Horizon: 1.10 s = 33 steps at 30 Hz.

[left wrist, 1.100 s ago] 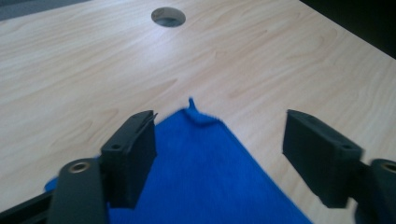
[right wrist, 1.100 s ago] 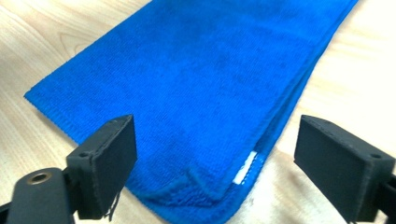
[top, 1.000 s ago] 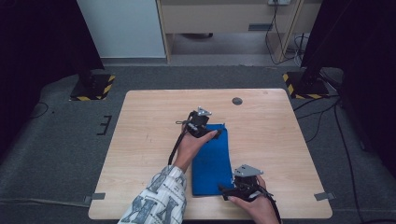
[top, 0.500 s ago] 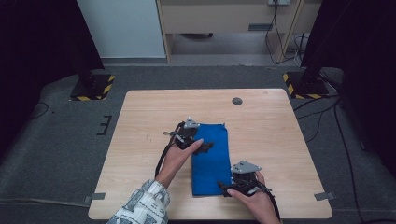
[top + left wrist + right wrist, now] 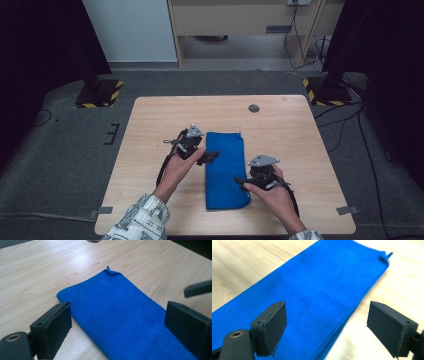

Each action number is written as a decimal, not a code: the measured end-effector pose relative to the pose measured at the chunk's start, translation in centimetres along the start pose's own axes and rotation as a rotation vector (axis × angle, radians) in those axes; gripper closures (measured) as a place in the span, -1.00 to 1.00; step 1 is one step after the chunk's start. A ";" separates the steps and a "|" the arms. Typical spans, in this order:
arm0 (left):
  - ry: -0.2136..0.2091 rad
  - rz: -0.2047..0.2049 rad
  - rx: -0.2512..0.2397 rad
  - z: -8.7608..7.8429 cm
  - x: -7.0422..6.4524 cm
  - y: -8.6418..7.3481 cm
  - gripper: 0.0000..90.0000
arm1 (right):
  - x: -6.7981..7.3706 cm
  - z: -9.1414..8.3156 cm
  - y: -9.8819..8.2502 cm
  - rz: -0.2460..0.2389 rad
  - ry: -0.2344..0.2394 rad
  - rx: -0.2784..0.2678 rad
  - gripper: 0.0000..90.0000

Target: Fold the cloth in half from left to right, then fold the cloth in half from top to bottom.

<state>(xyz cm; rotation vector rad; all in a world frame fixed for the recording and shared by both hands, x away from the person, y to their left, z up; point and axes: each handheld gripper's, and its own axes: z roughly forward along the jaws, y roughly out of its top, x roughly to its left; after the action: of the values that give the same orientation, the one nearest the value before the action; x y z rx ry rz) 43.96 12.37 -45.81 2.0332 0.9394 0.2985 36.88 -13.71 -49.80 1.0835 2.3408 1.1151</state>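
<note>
Both grippers have drawn back off the cloth [image 5: 226, 170]: the left gripper [image 5: 206, 156] slid toward its left edge, jaws just opening and empty, while the right gripper [image 5: 245, 181], jaws just narrowing yet still apart, holds nothing. Folded into a long strip, the cloth lies flat mid-counter [image 5: 300, 130], so this fold looks finished.

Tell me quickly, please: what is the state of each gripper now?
Left gripper: open, holding nothing; it has just been opening above the blue cloth.
Right gripper: open, holding nothing; it has just been closing slightly over the cloth.
</note>
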 end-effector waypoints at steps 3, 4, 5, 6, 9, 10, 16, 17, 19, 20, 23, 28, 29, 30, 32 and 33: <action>0.002 -0.003 0.009 0.3 0.4 0.0 -0.85 | -0.9 0.5 0.8 0.022 -0.007 -0.003 -0.61; 0.004 -0.004 0.008 0.5 0.6 0.1 -0.85 | -1.1 0.6 0.9 0.022 -0.009 -0.003 -0.59; 0.007 -0.007 0.011 0.6 0.8 0.1 -0.85 | -1.5 0.7 1.3 0.021 -0.017 -0.011 -0.58; 0.010 -0.012 0.014 0.9 1.0 0.2 -0.85 | -1.8 0.9 1.6 0.021 -0.019 -0.015 -0.58; 0.026 -0.029 0.027 1.5 1.6 0.3 -0.85 | -3.0 1.1 2.5 0.037 -0.031 -0.019 -0.58; 0.027 -0.031 0.034 1.7 1.7 0.3 -0.85 | -3.4 1.2 2.8 0.038 -0.035 -0.019 -0.58; 0.084 -0.070 0.038 2.3 2.4 0.3 -0.81 | -5.6 1.7 4.2 0.054 -0.056 -0.005 -0.57; 0.075 -0.095 0.036 2.6 2.6 0.3 -0.80 | -5.9 1.9 4.3 0.058 -0.057 -0.001 -0.57; 0.089 -0.105 0.047 3.1 2.9 0.3 -0.80 | -6.9 2.7 5.0 0.074 -0.069 0.008 -0.55; 0.093 -0.101 0.053 3.2 3.0 0.2 -0.80 | -7.1 3.0 5.2 0.079 -0.070 0.009 -0.54; 0.098 -0.111 0.071 3.6 3.6 0.1 -0.79 | -7.9 3.9 5.7 0.098 -0.072 0.012 -0.45; 0.112 -0.138 0.090 4.2 4.6 -0.4 -0.72 | -8.8 5.1 6.1 0.120 -0.064 0.024 -0.25; 0.121 -0.145 0.096 4.3 4.8 -0.5 -0.71 | -8.9 5.3 6.1 0.124 -0.070 0.023 -0.22; 0.136 -0.149 0.097 4.4 5.0 -0.5 -0.69 | -9.1 5.5 6.1 0.123 -0.076 0.024 -0.18; 0.156 -0.159 0.088 4.6 5.1 -0.6 -0.64 | -9.4 5.9 6.2 0.124 -0.119 0.036 -0.13; 0.164 -0.165 0.083 4.7 5.2 -0.6 -0.62 | -9.5 6.1 6.2 0.136 -0.126 0.040 -0.11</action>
<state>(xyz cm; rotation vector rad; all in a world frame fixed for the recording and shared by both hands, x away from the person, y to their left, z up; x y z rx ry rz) 49.65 13.41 -49.77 2.0135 1.2325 0.3452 49.72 -15.21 -49.20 1.3054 2.2287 1.0185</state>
